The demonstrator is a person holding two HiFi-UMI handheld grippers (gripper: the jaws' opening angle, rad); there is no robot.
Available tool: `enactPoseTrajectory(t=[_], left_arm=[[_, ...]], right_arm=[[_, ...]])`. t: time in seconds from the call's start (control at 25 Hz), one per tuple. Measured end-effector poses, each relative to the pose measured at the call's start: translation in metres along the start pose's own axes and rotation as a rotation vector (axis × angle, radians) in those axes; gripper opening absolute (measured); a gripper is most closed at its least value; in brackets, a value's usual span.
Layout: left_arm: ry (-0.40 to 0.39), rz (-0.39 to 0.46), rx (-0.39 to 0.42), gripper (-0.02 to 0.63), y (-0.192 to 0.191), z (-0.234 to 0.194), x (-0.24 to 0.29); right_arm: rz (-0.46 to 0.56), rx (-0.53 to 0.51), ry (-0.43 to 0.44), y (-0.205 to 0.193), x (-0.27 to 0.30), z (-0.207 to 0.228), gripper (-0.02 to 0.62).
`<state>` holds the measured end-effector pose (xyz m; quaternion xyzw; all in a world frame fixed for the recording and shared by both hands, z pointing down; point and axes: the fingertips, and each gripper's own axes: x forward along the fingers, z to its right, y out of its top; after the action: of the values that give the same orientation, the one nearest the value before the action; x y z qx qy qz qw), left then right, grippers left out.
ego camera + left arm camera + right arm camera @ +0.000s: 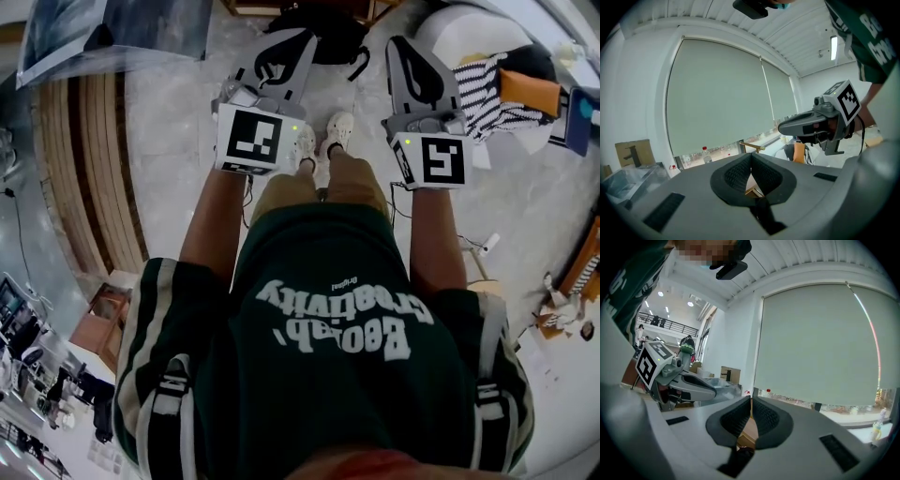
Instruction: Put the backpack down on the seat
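Observation:
In the head view a black backpack [330,37] lies on the pale floor just beyond the person's white shoes [323,141], by a wooden frame [253,7] at the top edge. My left gripper [298,39] points forward with its tip over the backpack's left side, jaws shut and empty. To the right of the backpack my right gripper [401,45] is also shut on nothing. In the left gripper view the ribbed pads of the left gripper [751,157] meet, with the right gripper [787,126] alongside. The right gripper view shows the right gripper [751,401] closed too.
A white cushioned seat [469,33] with a striped cloth [487,80] and an orange item [530,89] sits at the upper right. Wooden slats [89,159] run along the left, a cardboard box [98,323] below them. Both gripper views face a window blind [717,93].

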<state>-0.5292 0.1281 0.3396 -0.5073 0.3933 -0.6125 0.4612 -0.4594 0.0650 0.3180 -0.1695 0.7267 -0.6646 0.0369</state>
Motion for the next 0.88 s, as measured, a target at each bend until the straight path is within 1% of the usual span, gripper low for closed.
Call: enactPoseTrajectory(t=[0.16,0.28,0.48,0.68,0.88], left_arm=[[0.017,-0.035,-0.006,0.019,-0.020,-0.004,0.025],[0.031,-0.070,-0.020,0.018,-0.036,-0.010,0.038],[0.041,-0.117,-0.011,0.019,-0.059,-0.011,0.071],[0.038,-0.155,-0.085,0.020,-0.089,-0.002,0.108],[0.046,-0.203,-0.086,0.023,-0.138,0.005,0.150]], right_arm=[[-0.010,0.008,0.029,-0.022,0.016,0.018,0.037],[-0.036,0.028,0.048,-0.043,0.030,0.025,0.037],[-0.069,0.061,0.069,-0.078,0.047,0.050,0.037],[-0.116,0.107,0.112,-0.126,0.064,0.076,0.037],[-0.145,0.153,0.174,-0.182,0.083,0.095,0.037]])
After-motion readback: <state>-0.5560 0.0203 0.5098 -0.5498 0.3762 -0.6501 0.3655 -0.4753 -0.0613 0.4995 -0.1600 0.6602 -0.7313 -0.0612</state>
